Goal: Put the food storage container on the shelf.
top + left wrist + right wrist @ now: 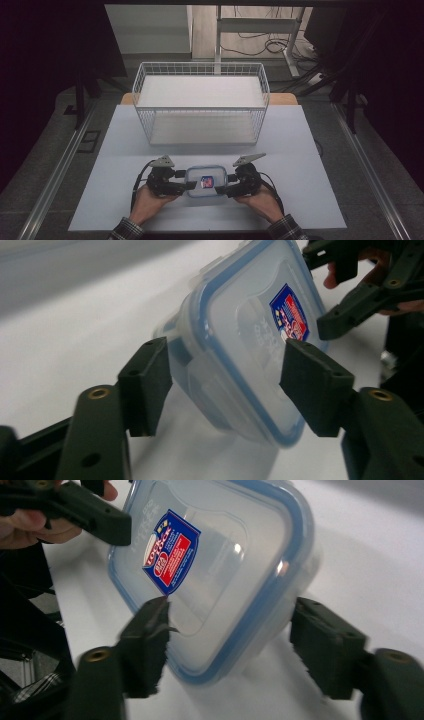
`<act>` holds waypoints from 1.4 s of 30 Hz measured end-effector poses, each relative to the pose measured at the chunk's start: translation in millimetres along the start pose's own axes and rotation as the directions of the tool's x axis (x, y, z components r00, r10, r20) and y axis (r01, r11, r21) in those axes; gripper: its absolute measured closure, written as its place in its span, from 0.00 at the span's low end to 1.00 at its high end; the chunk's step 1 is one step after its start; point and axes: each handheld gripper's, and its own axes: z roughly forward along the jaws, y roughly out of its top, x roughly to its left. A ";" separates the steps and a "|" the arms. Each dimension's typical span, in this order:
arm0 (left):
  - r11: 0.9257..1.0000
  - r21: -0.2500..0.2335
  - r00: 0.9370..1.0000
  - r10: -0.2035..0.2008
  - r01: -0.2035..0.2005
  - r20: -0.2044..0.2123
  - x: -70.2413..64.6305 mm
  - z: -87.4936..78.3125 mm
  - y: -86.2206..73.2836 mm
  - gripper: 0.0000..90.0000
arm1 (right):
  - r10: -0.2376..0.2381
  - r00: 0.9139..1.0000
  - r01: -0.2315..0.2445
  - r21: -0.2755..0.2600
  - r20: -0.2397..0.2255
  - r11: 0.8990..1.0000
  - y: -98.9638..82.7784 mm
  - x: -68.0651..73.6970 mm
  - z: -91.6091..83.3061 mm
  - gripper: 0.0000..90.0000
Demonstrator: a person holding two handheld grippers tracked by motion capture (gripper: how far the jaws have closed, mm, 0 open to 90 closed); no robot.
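A clear plastic food container (206, 182) with a blue-rimmed lid and a red and blue label lies at the front middle of the white table. My left gripper (186, 180) holds its left end and my right gripper (224, 184) holds its right end. In the left gripper view the left gripper (225, 375) has one pad on the container (240, 340) wall and the other over the lid edge. In the right gripper view the right gripper (230, 630) has one pad on the lid beside the label, the other against the wall of the container (220, 555).
A white wire basket (200, 64) stands across the middle of the table (300, 190), just beyond the container, and nothing lies in it. Bare table surface lies to both sides of the hands. Desk legs and cables lie on the floor behind the table.
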 end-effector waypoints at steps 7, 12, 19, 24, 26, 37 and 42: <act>0.999 0.020 0.999 -0.033 0.032 0.038 -0.5 4.2 -8.6 0.40 | 0.045 0.997 -0.046 -0.008 -0.067 0.999 -5.0 -8.5 -8.3 0.52; 0.999 0.006 0.997 -0.054 0.054 0.052 -1.4 -1.6 -13.2 0.50 | 0.068 0.993 -0.070 -0.021 -0.092 0.997 -7.1 -10.4 -12.6 0.58; 0.991 -0.017 0.984 -0.129 0.132 0.124 8.9 -7.0 -17.5 0.60 | 0.066 0.993 -0.071 -0.044 -0.094 0.997 -5.8 -8.0 -15.2 0.61; 0.988 -0.018 0.977 -0.147 0.151 0.156 14.3 -6.2 -17.0 0.61 | 0.078 0.992 -0.084 -0.060 -0.094 0.995 -5.3 -8.7 -15.9 0.62; 0.988 -0.020 0.976 -0.147 0.152 0.161 14.8 -6.3 -16.7 0.61 | 0.082 0.992 -0.088 -0.061 -0.096 0.994 -5.3 -8.6 -16.5 0.62; 0.981 -0.091 0.969 -0.149 0.169 0.198 15.2 -22.4 -0.2 0.64 | 0.081 0.988 -0.098 -0.128 -0.130 0.987 5.0 -7.9 -29.9 0.63; 0.981 -0.116 0.973 -0.132 0.156 0.190 12.8 -30.2 12.2 0.64 | 0.071 0.987 -0.095 -0.160 -0.146 0.983 14.5 -7.2 -38.8 0.64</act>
